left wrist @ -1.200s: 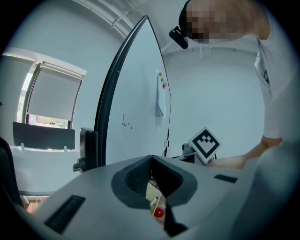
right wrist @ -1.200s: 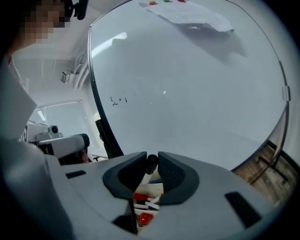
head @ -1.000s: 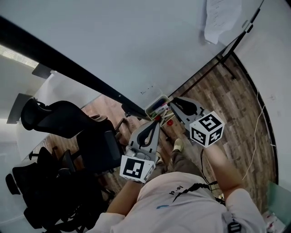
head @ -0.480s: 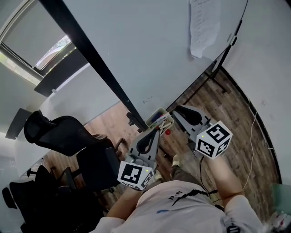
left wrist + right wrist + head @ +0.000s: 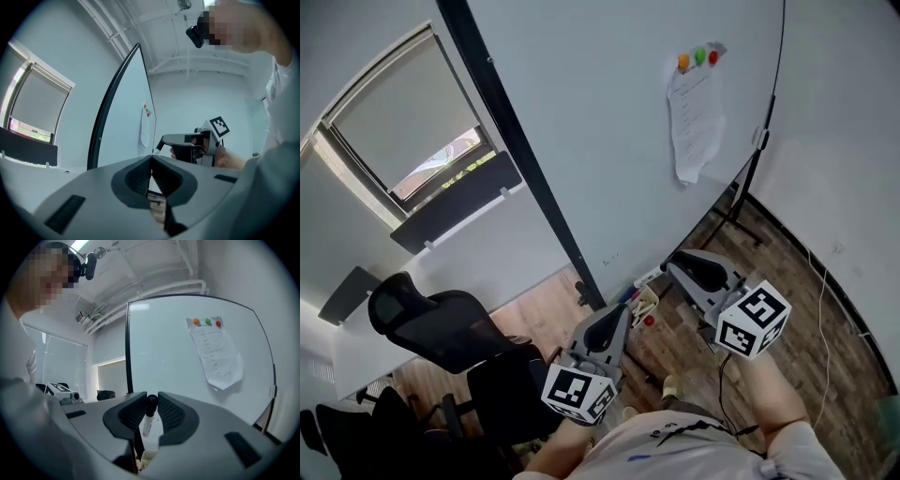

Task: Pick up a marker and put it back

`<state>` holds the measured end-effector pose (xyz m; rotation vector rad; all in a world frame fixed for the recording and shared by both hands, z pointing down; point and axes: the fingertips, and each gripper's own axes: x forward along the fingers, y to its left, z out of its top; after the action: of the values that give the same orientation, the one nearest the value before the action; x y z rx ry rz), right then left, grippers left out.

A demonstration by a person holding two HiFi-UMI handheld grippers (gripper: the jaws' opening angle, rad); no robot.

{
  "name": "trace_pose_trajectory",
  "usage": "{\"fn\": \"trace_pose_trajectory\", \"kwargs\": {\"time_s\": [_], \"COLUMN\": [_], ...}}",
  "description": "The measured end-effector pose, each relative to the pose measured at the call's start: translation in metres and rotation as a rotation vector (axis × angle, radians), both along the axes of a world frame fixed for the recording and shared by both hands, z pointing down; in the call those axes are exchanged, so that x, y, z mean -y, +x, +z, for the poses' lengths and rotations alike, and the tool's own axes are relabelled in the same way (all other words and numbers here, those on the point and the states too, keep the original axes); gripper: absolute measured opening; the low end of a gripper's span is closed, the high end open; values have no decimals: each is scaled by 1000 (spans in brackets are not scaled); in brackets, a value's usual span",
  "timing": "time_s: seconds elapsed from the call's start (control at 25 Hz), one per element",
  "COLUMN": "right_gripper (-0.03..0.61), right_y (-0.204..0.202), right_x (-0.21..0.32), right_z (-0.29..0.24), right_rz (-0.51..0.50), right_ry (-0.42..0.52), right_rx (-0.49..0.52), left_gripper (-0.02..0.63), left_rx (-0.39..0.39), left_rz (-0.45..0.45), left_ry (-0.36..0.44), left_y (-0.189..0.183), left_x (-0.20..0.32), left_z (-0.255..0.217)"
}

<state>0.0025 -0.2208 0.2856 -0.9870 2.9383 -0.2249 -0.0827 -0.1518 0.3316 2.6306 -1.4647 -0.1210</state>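
My right gripper [image 5: 671, 266] [image 5: 150, 411] is shut on a white marker [image 5: 148, 416] with a black cap, which stands upright between the jaws. In the head view the marker [image 5: 647, 277] sticks out of the jaw tips toward the whiteboard [image 5: 609, 122]. Just below it, a cream tray [image 5: 644, 305] at the whiteboard's foot holds other markers. My left gripper [image 5: 622, 313] [image 5: 151, 161] is shut with nothing in it, left of the tray. The left gripper view also shows the right gripper [image 5: 165, 139] in front of the board.
A sheet of paper [image 5: 694, 117] hangs on the whiteboard under three coloured magnets [image 5: 698, 56]. The board's black frame [image 5: 520, 159] runs down on the left. Black office chairs [image 5: 441, 323] stand at the left on the wooden floor [image 5: 787, 272]. A small red thing [image 5: 649, 321] lies near the tray.
The head view has swung up the whiteboard, so the paper and magnets now show. The right gripper's tip has come away from the tray, with the marker showing at it.
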Motion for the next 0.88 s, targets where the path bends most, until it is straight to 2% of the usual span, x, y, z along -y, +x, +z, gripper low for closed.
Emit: {"fn": "trace_pose_trajectory", "kwargs": {"time_s": [0.24,0.72,0.88], "right_gripper": [81,81,81], "right_y": [9,13,11], "right_x": [-11,-12,-10], "right_z": [-22,-22,-20], "right_rz": [23,29,27], "right_ry": [33,28,23], "right_rx": [7,7,5], "left_gripper": [12,11,11], "left_rx": [1,28,-9], "left_rz": [26,60,75], "left_ry": [21,39,17], "left_y": [6,17,17], "left_x": [-9,-12,-11], "left_z": [-13,-16,-15]}}
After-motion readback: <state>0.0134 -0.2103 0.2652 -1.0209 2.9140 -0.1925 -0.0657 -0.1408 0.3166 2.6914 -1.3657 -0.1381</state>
